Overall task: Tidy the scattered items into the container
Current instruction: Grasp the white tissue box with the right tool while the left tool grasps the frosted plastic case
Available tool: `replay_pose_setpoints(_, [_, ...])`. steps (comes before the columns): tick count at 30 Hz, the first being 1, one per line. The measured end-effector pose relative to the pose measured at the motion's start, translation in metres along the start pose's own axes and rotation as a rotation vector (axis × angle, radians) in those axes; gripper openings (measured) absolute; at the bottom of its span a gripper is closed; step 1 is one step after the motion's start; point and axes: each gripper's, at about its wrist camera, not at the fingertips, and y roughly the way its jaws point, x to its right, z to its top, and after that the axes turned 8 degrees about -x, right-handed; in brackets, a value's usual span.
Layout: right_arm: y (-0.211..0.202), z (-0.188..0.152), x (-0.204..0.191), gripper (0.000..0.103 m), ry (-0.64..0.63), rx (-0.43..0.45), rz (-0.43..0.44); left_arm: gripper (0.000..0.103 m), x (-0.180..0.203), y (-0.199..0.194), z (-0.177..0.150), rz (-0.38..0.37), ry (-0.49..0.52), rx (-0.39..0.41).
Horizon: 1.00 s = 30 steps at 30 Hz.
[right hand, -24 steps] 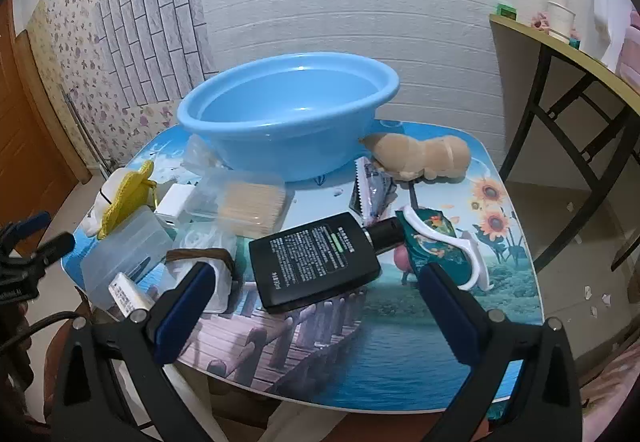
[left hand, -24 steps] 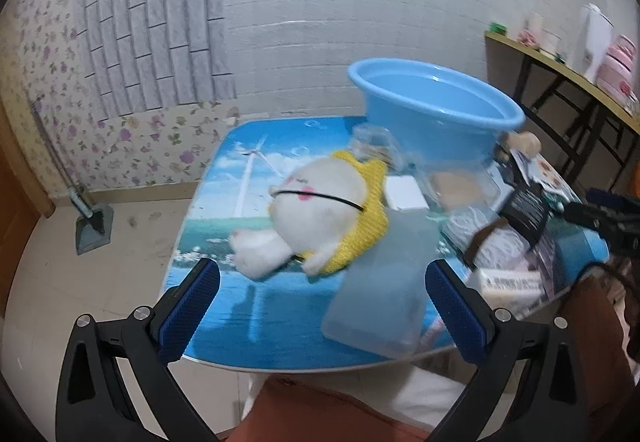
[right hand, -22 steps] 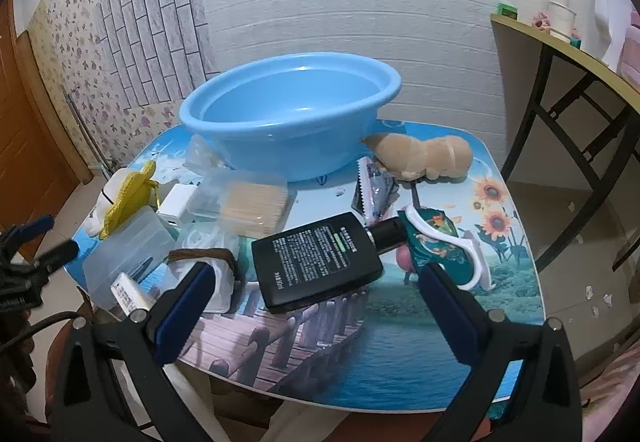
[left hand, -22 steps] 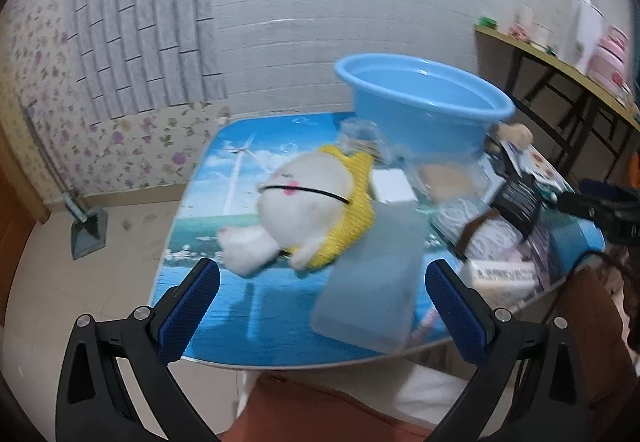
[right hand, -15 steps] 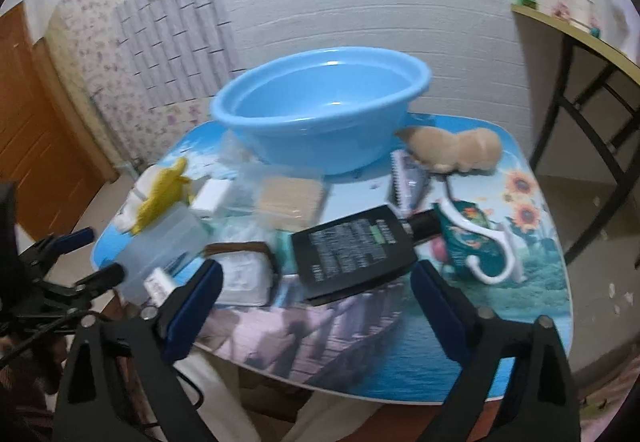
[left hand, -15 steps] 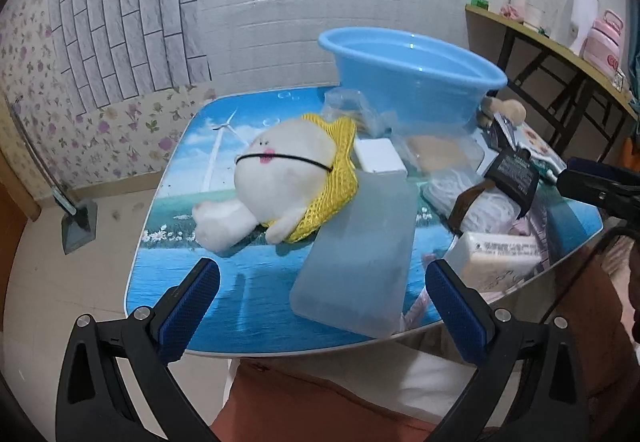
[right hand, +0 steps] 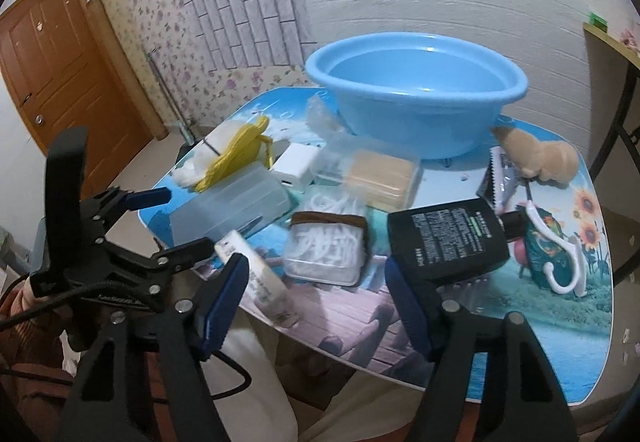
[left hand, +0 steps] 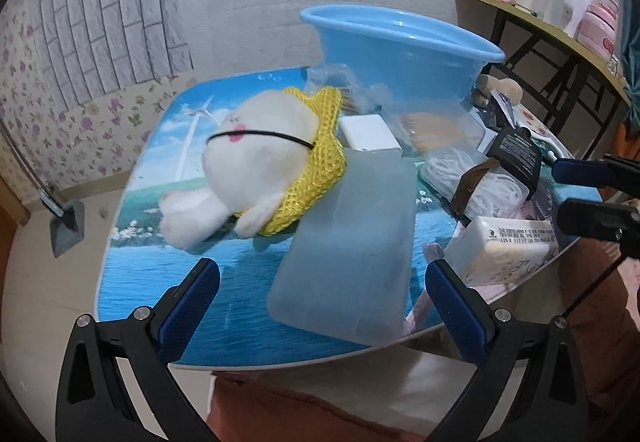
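Note:
A blue basin (right hand: 416, 97) stands at the back of the picture-printed table (right hand: 520, 322); it also shows in the left wrist view (left hand: 400, 45). A white plush with a yellow knitted hat (left hand: 260, 161) lies beside a frosted plastic case (left hand: 352, 238). My left gripper (left hand: 320, 306) is open and empty, just short of the case's near end. My right gripper (right hand: 316, 302) is open and empty above the table's front edge, near a box of cotton swabs (right hand: 328, 246), a black bottle (right hand: 448, 238) and a cream tube (right hand: 256, 278).
Also on the table are a white block (right hand: 296, 161), a clear box with tan contents (right hand: 380, 173), a tan plush (right hand: 536, 157), a silver sachet (right hand: 500, 177) and a teal pack with white hooks (right hand: 552, 242). A side table (left hand: 560, 29) stands at right.
Both grippers have moved in closer to the table. The left now sits nearer the plush and case; the right has swung left, bringing the left gripper into its view. Both stay open.

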Motion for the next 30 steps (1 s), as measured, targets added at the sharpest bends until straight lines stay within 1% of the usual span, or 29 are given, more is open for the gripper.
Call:
replay_pose_setpoints(1, [0.000,0.001,-0.001,0.066,-0.009,-0.002,0.005,0.103,0.001,0.001,0.001,-0.006,0.003,-0.001])
replay_pose_setpoints(3, [0.000,0.001,-0.007,0.066,-0.039,-0.009,0.024,0.103,0.004,0.002,0.001,-0.004,0.017,0.012])
replay_pose_setpoints(5, [0.002,0.000,-0.012,0.066,-0.065,-0.018,0.040,0.103,0.006,0.004,0.002,-0.002,0.026,0.006])
replay_pose_setpoints(8, [0.008,-0.003,-0.022,0.066,-0.106,-0.040,0.055,0.103,0.007,0.008,0.003,-0.037,0.028,-0.014])
replay_pose_setpoints(10, [0.014,-0.005,-0.027,0.066,-0.125,-0.060,0.052,0.101,0.007,0.008,0.002,-0.039,0.028,-0.009])
replay_pose_setpoints(11, [0.017,-0.006,-0.029,0.066,-0.131,-0.070,0.050,0.093,0.007,0.008,0.002,-0.041,0.031,-0.004])
replay_pose_setpoints(12, [0.020,-0.006,-0.030,0.066,-0.136,-0.081,0.052,0.079,0.007,0.008,0.002,-0.040,0.032,-0.001])
replay_pose_setpoints(13, [0.022,-0.007,-0.031,0.066,-0.139,-0.089,0.055,0.070,0.007,0.008,0.001,-0.036,0.031,-0.004])
replay_pose_setpoints(14, [0.024,-0.007,-0.032,0.065,-0.141,-0.099,0.055,0.067,0.007,0.009,0.001,-0.037,0.032,-0.011])
replay_pose_setpoints(15, [0.025,-0.008,-0.032,0.061,-0.141,-0.106,0.053,0.067,0.006,0.008,0.000,-0.036,0.034,-0.011])
replay_pose_setpoints(16, [0.027,-0.009,-0.032,0.053,-0.141,-0.116,0.058,0.066,0.007,0.008,0.000,-0.033,0.041,-0.012])
replay_pose_setpoints(18, [0.030,-0.009,-0.032,0.044,-0.142,-0.132,0.069,0.065,0.008,0.007,-0.001,-0.032,0.046,-0.012])
replay_pose_setpoints(20, [0.029,-0.010,-0.031,0.037,-0.147,-0.132,0.060,0.065,0.009,0.006,-0.003,-0.030,0.046,-0.013])
replay_pose_setpoints(21, [0.028,-0.009,-0.030,0.029,-0.146,-0.131,0.058,0.065,0.009,0.005,-0.003,-0.029,0.045,-0.014])
replay_pose_setpoints(24, [0.025,-0.009,-0.025,0.027,-0.130,-0.127,0.077,0.065,0.009,0.003,-0.005,-0.028,0.039,-0.021])
replay_pose_setpoints(30, [0.021,-0.012,-0.027,0.025,-0.148,-0.106,0.067,0.065,0.010,-0.003,-0.013,-0.017,0.045,-0.031])
